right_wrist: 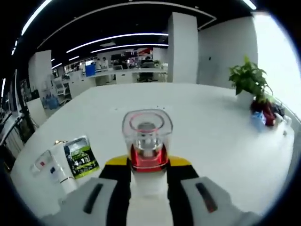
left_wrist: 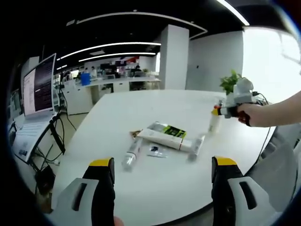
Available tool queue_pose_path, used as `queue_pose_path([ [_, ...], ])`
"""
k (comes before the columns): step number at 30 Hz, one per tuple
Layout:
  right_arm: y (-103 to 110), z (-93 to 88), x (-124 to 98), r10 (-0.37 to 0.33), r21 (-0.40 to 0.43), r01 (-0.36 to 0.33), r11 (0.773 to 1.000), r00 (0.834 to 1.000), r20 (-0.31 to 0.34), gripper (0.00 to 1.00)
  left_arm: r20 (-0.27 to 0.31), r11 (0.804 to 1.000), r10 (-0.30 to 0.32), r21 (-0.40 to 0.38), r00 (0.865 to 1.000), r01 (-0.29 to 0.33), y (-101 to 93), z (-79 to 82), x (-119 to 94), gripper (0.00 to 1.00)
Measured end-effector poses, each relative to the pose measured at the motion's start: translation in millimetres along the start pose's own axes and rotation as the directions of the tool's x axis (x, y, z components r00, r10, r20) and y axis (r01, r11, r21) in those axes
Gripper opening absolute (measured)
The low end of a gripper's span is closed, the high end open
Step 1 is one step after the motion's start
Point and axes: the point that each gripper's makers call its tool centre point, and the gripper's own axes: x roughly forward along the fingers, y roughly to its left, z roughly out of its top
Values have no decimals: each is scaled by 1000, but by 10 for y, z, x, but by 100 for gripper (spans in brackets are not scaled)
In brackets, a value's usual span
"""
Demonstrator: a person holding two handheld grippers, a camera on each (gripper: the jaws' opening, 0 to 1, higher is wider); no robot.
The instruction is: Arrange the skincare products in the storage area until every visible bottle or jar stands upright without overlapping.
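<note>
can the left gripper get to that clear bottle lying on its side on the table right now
Probably yes. The left gripper is open and the lying bottle rests just ahead on the white table, nothing between them; the right gripper is off to the side.

Illumination was bright and even. Long ceiling light strips [left_wrist: 108, 45] crossed a dark ceiling, and strong daylight from a window [left_wrist: 270, 56] beside the plant [left_wrist: 230, 81] burned out to white. The white tabletop [left_wrist: 155, 108] carried mild glare and only soft, faint shadows under the items. Fisheye distortion curved straight lines toward the edges. In the right gripper view, the clear bottle [right_wrist: 146, 141] nearest the lens was slightly soft, and the office behind the tabletop lacked fine detail.
</note>
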Motion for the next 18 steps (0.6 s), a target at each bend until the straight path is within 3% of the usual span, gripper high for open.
queue_pose_path([
  [13, -14, -75, -48, -1, -44, 0, 999, 1000, -25, 30, 5, 1000, -4, 15, 1000, 4, -10, 9, -13, 82],
  [18, -9, -100, -124, 26, -107, -28, 994, 999, -25, 38, 2, 1000, -7, 26, 1000, 7, -23, 4, -16, 81],
])
